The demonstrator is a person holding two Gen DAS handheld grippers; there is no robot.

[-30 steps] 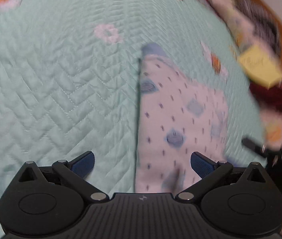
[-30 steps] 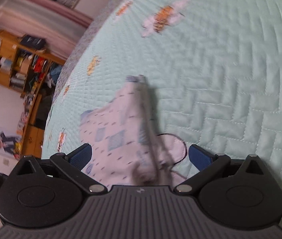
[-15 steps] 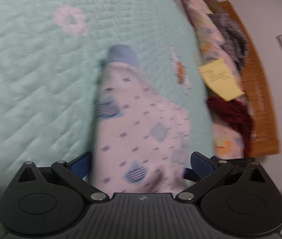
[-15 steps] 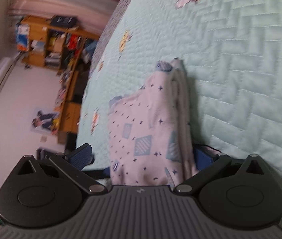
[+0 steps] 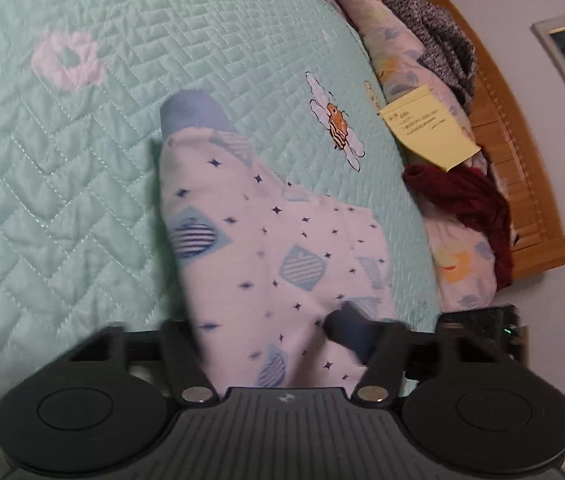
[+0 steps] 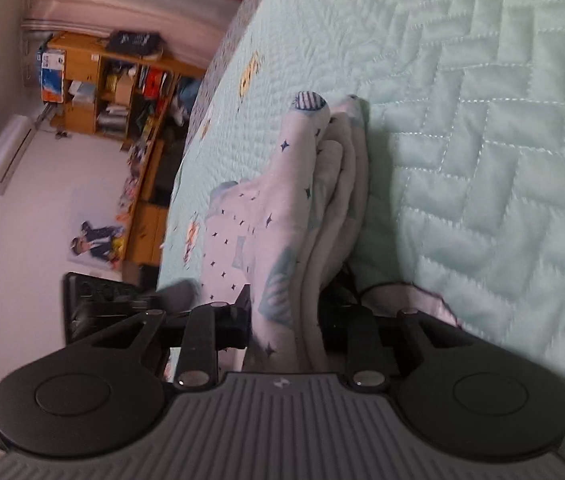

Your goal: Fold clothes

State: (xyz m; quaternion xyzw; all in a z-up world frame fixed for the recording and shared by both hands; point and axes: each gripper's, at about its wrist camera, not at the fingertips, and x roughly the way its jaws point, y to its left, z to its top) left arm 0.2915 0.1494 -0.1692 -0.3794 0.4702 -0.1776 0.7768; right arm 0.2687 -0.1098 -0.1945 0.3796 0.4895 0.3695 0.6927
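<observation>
A white garment with blue diamonds and stars (image 5: 274,240) lies folded lengthwise on the mint quilted bed cover (image 5: 62,200). Its blue cuff points away from me. My left gripper (image 5: 266,336) is at its near end with the jaws closing. The right pad (image 5: 348,332) presses into the cloth, and the left finger is hidden at the cloth's edge. In the right wrist view the garment (image 6: 282,208) shows several stacked layers. My right gripper (image 6: 286,320) is closing on that bunched near end, a finger against each side.
Along the wooden headboard (image 5: 522,152) lie a grey knit (image 5: 438,28), a yellow note (image 5: 426,128) and a dark red garment (image 5: 466,200). A cluttered bookshelf (image 6: 94,80) stands beyond the bed's edge. A thin black cord (image 6: 366,288) runs by the right finger.
Both grippers stood wide open earlier; now each has narrowed onto the garment's near end. The left view has swung so that the headboard side shows more.
</observation>
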